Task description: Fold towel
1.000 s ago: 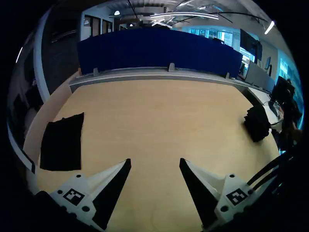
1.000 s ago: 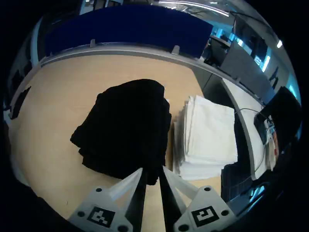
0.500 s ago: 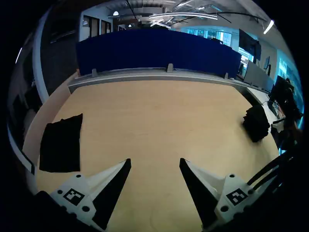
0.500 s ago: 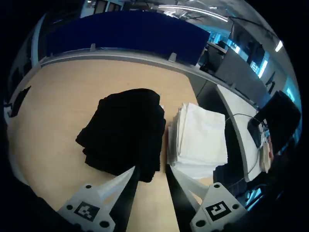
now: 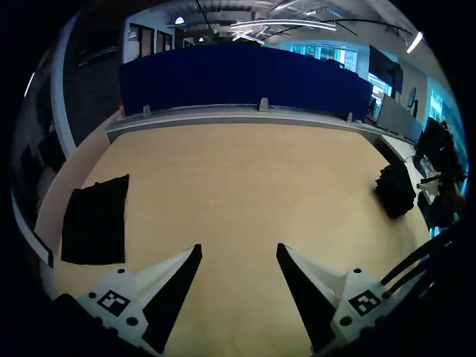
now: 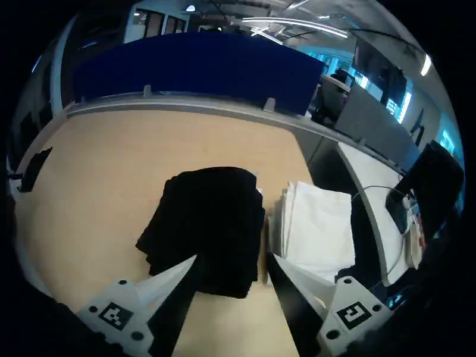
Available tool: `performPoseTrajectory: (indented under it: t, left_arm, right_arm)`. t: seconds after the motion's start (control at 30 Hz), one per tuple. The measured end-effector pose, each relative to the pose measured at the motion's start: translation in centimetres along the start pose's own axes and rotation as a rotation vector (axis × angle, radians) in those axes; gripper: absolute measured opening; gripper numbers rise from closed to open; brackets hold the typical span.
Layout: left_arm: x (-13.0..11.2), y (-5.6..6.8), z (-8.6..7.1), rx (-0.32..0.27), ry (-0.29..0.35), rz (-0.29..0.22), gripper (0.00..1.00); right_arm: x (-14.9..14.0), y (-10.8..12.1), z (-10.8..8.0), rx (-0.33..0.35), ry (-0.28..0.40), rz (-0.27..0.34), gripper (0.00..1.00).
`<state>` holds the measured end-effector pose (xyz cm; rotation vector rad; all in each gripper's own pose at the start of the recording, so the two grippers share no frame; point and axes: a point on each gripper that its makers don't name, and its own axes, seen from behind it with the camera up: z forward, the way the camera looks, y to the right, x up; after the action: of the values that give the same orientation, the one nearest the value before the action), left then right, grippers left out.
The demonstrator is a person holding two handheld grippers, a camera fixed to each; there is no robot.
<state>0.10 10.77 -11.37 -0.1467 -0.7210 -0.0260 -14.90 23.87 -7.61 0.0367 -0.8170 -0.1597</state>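
Observation:
A flat black folded towel (image 5: 95,217) lies near the wooden table's (image 5: 250,172) left edge in the left gripper view. My left gripper (image 5: 238,247) hovers open over bare wood with nothing between its fingers. The right gripper view looks down on a stack of black folded towels (image 6: 208,232) with a stack of white folded towels (image 6: 315,229) right beside it. My right gripper (image 6: 233,259) is open, and its fingers straddle the near edge of the black stack without pressing on it. The same black stack (image 5: 395,189) sits far right in the left gripper view.
A blue partition (image 5: 244,74) on a grey rail runs along the table's far edge. Beyond the right end stand a white desk (image 6: 381,208) with cables and dark monitors (image 6: 437,178). The flat black towel (image 6: 33,169) appears far left in the right gripper view.
My right gripper has gone from shut on the black stack's near edge to open, and it has drawn back a little. The left gripper has stayed where it was.

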Motion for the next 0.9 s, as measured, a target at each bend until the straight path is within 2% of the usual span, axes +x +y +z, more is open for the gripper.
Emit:
performPoseTrajectory:
  t: [0.2, 0.7, 0.9]
  left_arm:
    - [-0.2, -0.4, -0.2, 0.008, -0.001, -0.009, 0.93]
    - [-0.6, -1.9, -0.9, 0.045, -0.003, -0.029, 0.93]
    - [-0.9, -2.5, -1.1, 0.061, -0.003, -0.040, 0.93]
  right_arm:
    - [2.1, -1.5, 1.2, 0.036, 0.028, -0.003, 1.00]
    - [7.1, -2.3, 5.2, 0.063, 0.064, 0.004, 1.00]
    - [8.0, -2.5, 6.6, 0.070, 0.062, 0.009, 1.00]
